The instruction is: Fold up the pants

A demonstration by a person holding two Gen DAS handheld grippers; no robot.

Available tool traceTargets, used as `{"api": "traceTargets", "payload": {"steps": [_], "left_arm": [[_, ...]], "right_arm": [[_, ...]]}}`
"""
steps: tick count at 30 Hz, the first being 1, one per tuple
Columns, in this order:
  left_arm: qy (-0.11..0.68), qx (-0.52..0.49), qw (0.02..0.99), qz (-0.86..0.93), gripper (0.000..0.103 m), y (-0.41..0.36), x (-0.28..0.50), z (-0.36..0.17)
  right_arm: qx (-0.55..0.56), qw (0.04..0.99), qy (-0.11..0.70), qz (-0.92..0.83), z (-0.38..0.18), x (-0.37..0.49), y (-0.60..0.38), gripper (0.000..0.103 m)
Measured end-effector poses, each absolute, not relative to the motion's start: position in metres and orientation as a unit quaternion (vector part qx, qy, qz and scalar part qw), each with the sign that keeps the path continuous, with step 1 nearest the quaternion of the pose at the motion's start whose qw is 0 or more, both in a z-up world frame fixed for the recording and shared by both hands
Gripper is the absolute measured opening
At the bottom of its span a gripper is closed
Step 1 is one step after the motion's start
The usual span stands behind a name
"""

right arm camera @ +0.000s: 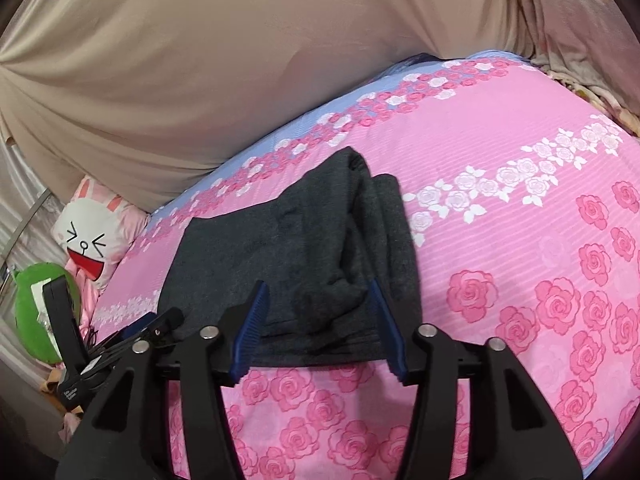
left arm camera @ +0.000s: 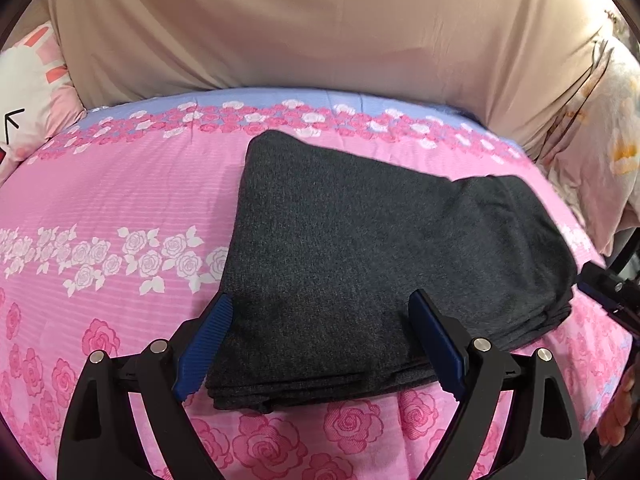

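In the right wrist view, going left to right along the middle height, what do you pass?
Green plush toy → white rabbit cushion → folded dark grey pants → pink rose-print bedsheet.

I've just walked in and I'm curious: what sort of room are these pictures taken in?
Most likely a bedroom. The folded dark pants lie on a bed covered by a pink rose-print sheet, a beige cloth hangs behind it, and a rabbit-face cushion sits at one end.
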State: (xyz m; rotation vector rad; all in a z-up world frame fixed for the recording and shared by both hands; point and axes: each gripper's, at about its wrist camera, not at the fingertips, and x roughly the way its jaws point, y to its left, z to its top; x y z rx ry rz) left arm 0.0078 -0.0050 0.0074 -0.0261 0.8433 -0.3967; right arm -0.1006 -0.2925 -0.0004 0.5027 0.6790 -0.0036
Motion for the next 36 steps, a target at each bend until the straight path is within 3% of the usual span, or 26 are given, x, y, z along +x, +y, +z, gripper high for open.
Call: {"api": "traceTargets", "payload": {"steps": [2,3,4,6,14,15,16,17,18,24,26,27,30,33,35,36], "left_arm": [[0.394,-0.015,0.896,-0.205,0.087,-0.005,0.003,0.011],[0.386,-0.011,0.899,-0.208,0.087,-0.006,-0.001,0.013],[0.38,-0.005,0.9,-0.212,0.087,-0.008,-0.004,0.015],[0.361,0.015,0.904,-0.229,0.087,-0.017,-0.017,0.024],[0.322,0.117,0.888,-0.308,0.087,-0.119,-0.037,0.048],[0.326,0.123,0.884,-0.312,0.072,-0.134,-0.031,0.043],[0.335,0.125,0.88,-0.312,0.051,-0.145,-0.025,0.039],[0.358,0.121,0.873,-0.31,0.009,-0.154,-0.013,0.032],[0.372,0.11,0.867,-0.312,0.005,-0.155,-0.005,0.03],[0.368,0.004,0.869,-0.331,0.004,-0.115,0.024,0.074],[0.357,0.005,0.87,-0.339,0.004,-0.116,0.026,0.092],[0.351,0.009,0.872,-0.341,0.004,-0.119,0.026,0.1],[0.348,0.018,0.874,-0.338,0.004,-0.123,0.024,0.105],[0.356,0.011,0.873,-0.334,0.004,-0.12,0.023,0.103],[0.358,0.006,0.873,-0.331,0.004,-0.118,0.021,0.104],[0.357,0.005,0.874,-0.33,0.004,-0.117,0.022,0.105]], "right_arm": [[0.234,0.91,0.343,0.0,-0.007,-0.094,-0.29,0.051],[0.227,0.91,0.348,-0.004,-0.01,-0.09,-0.29,0.041],[0.218,0.911,0.351,-0.01,-0.012,-0.088,-0.289,0.024],[0.221,0.91,0.35,-0.004,-0.006,-0.085,-0.291,0.01],[0.271,0.906,0.301,0.124,0.055,-0.061,-0.285,0.006],[0.266,0.905,0.306,0.13,0.055,-0.057,-0.284,0.006],[0.258,0.903,0.315,0.135,0.054,-0.053,-0.282,0.006],[0.254,0.904,0.321,0.128,0.052,-0.053,-0.285,0.008],[0.252,0.906,0.321,0.114,0.049,-0.056,-0.289,0.009],[0.176,0.917,0.356,0.039,0.019,-0.077,-0.312,0.016],[0.168,0.908,0.382,0.039,0.001,-0.067,-0.308,0.026],[0.162,0.907,0.387,0.034,-0.005,-0.064,-0.306,0.037],[0.157,0.901,0.402,0.038,-0.024,-0.052,-0.302,0.037],[0.157,0.904,0.396,0.036,-0.023,-0.052,-0.304,0.026],[0.182,0.912,0.364,0.042,-0.007,-0.057,-0.313,0.026],[0.196,0.916,0.349,0.038,0.0,-0.057,-0.318,0.032]]}}
